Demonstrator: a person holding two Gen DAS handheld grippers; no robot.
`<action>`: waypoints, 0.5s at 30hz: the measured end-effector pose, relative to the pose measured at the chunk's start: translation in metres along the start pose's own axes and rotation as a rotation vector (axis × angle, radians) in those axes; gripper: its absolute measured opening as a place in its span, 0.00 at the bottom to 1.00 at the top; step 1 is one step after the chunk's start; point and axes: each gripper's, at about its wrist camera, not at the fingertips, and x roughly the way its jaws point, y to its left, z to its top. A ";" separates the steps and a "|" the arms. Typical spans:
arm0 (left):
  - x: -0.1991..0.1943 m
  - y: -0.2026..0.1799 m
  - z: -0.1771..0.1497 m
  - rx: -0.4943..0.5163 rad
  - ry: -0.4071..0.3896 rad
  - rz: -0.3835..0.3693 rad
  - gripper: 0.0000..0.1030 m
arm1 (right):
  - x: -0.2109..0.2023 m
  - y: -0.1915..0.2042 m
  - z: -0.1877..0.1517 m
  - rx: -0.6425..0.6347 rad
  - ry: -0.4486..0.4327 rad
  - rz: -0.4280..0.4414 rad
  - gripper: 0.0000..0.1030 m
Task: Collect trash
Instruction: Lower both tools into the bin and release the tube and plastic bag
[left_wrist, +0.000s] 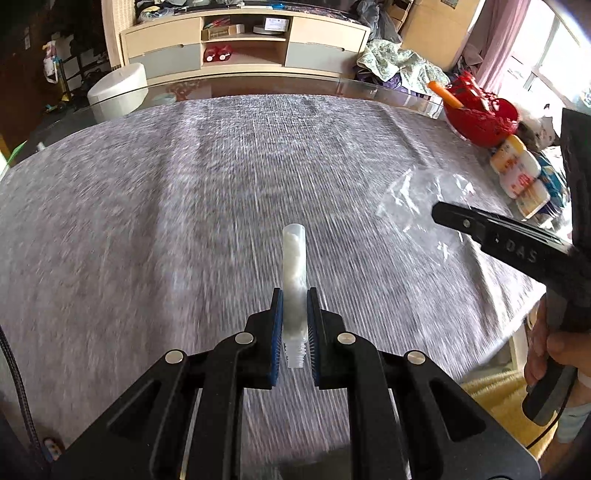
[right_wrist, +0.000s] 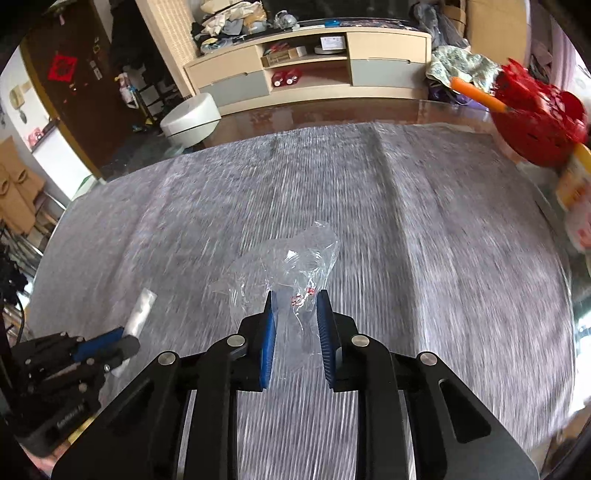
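Gripping a clear plastic tube (left_wrist: 294, 280) stuffed with white material, the left gripper (left_wrist: 294, 317) has its jaws clenched on the tube's lower half, threaded end toward the camera and rounded end pointing out over the grey cloth-covered tabletop (left_wrist: 184, 206). Seen from the right wrist, the right gripper (right_wrist: 297, 325) holds its jaws parted with a crumpled clear plastic bag (right_wrist: 291, 258) lying between them; whether the blue pads touch the film cannot be told. The bag rests on the tabletop, well right of the tube. At the far right edge sit a red openwork basket (left_wrist: 480, 114) and, beside it, white bottles with yellow labels (left_wrist: 519, 173).
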 end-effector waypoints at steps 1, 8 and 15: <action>-0.010 -0.002 -0.008 0.002 -0.008 -0.003 0.11 | -0.014 0.004 -0.009 -0.004 -0.007 0.008 0.22; -0.059 -0.015 -0.059 0.017 -0.043 -0.024 0.11 | -0.071 0.024 -0.058 -0.039 -0.053 0.034 0.22; -0.089 -0.025 -0.115 0.027 -0.055 -0.044 0.11 | -0.089 0.034 -0.106 -0.057 -0.036 0.037 0.22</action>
